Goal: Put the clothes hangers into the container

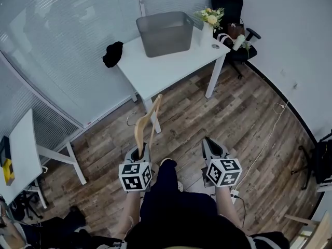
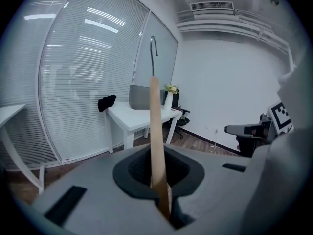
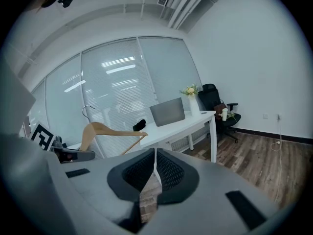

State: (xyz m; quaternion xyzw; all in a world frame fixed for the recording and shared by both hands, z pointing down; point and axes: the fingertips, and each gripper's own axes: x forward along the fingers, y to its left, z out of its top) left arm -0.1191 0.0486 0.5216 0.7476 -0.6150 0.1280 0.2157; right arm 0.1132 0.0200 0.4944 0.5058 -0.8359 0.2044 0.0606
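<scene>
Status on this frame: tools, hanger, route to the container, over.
Left tool shut on tan wooden clothes hanger, upright. Right tool shut, empty. Grey plastic container on white table ahead; nothing blocking.

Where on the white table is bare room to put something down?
The front half of the white table is bare, from the grey plastic container to the near edge. The strip between the container and the black cloth is free too. The corner by the white flower vase is crowded.
</scene>
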